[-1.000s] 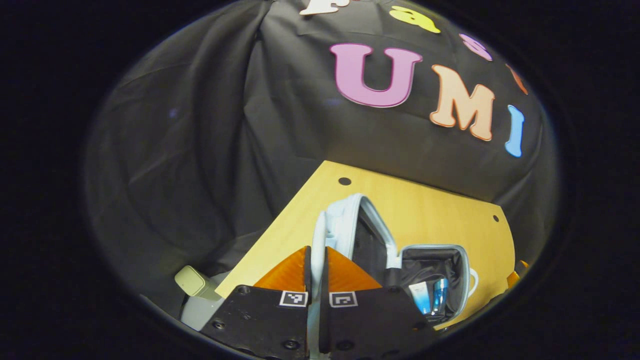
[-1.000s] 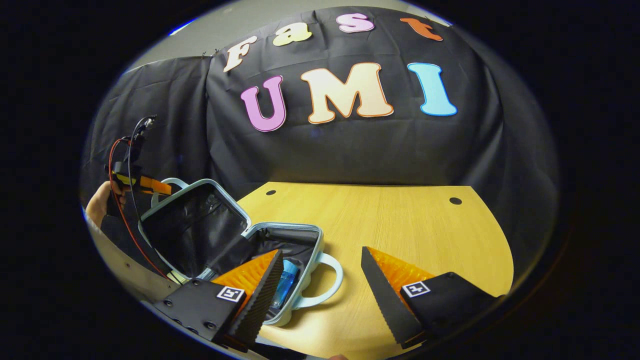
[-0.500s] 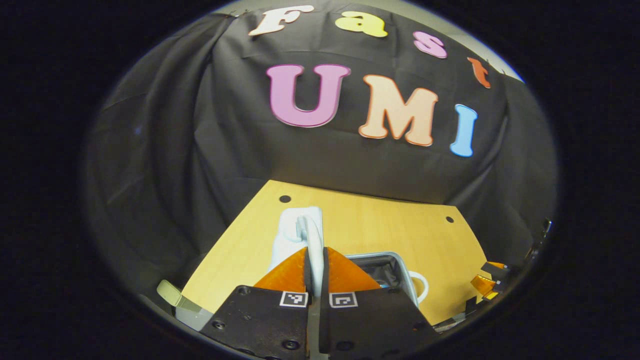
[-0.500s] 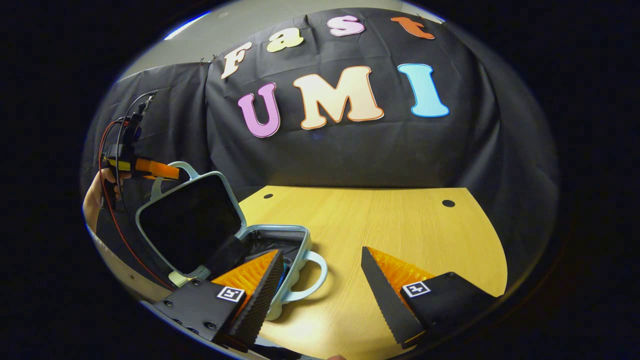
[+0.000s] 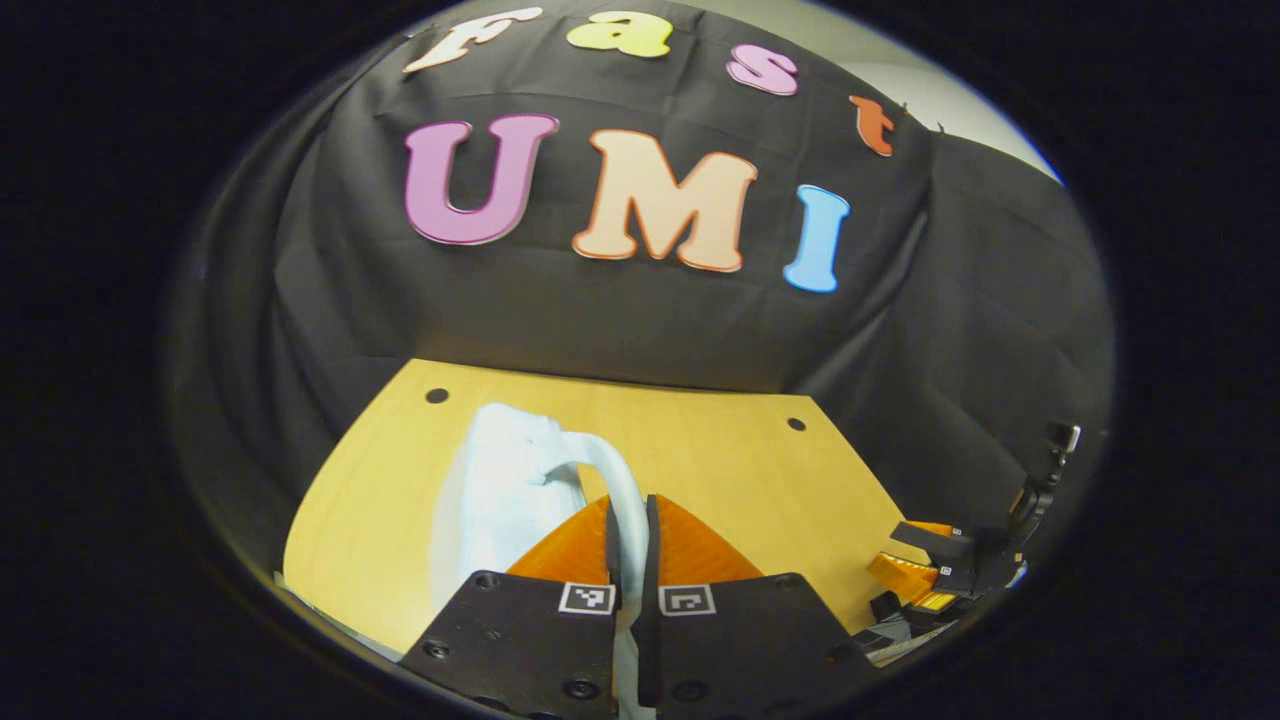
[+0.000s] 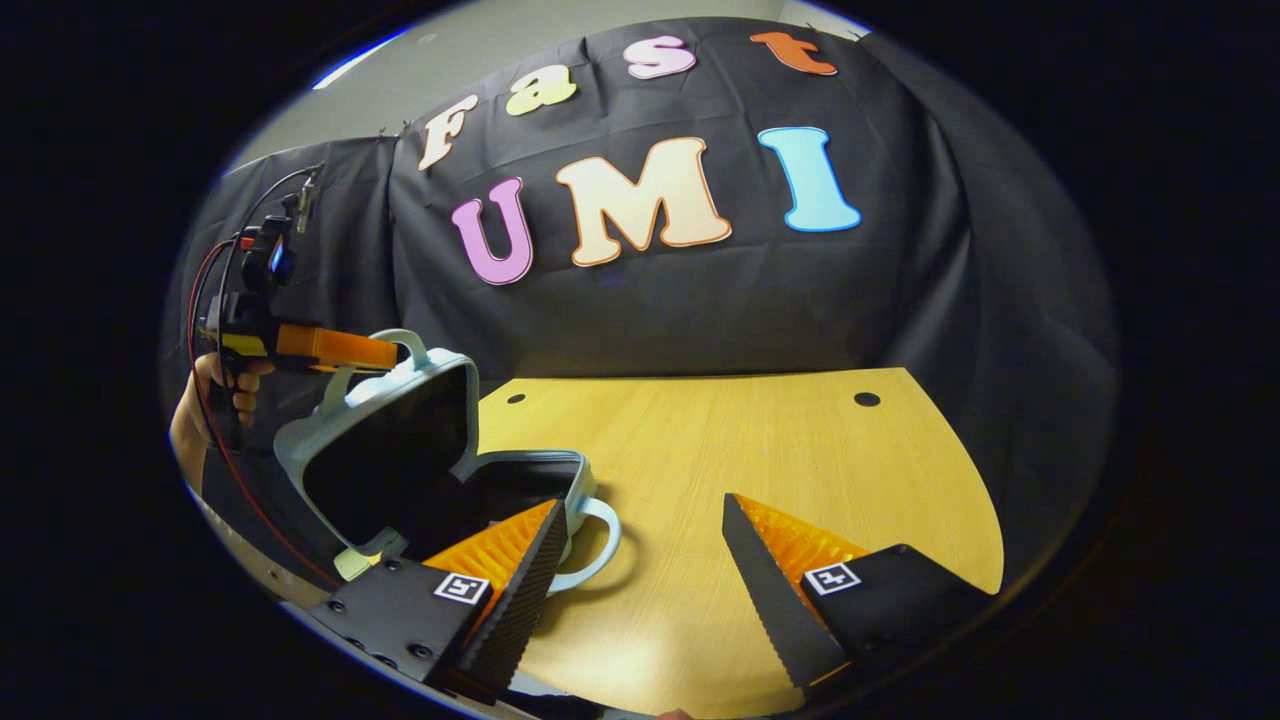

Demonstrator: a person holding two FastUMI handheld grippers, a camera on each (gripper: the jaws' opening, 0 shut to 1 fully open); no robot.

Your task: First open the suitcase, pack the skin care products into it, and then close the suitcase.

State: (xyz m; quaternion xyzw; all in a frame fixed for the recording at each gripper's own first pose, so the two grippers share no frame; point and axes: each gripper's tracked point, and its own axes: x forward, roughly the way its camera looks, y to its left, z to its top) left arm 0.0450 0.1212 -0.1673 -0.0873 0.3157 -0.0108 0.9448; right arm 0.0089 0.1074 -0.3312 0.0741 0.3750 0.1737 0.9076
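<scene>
While the left tool (image 5: pixel 630 525) stays clamped on the lid handle (image 6: pixel 400 345), the pale blue suitcase (image 6: pixel 430 470) sits half-closed on the bench (image 6: pixel 750 480). Beside its lower handle (image 6: pixel 595 545), the right tool (image 6: pixel 645 545) hovers with fingers apart.

- In my right gripper view, the suitcase (image 6: pixel 400 450) sits on the table (image 6: pixel 760 470) at the near left corner, its lid (image 6: pixel 385 445) raised partway over the base (image 6: pixel 540 480).
- My left gripper (image 6: pixel 390 350) sits above the lid, clamped on the lid handle (image 6: pixel 410 345); a hand (image 6: pixel 215 400) holds it at the far left.
- My right gripper (image 6: pixel 640 545) hangs with its fingers spread over bare table, just right of the base handle (image 6: pixel 595 545).
- In my left gripper view, the lid handle (image 5: pixel 625 500) runs between my fingers, the lid (image 5: pixel 495 490) ahead and left, the other gripper (image 5: pixel 935 570) far right.
</scene>
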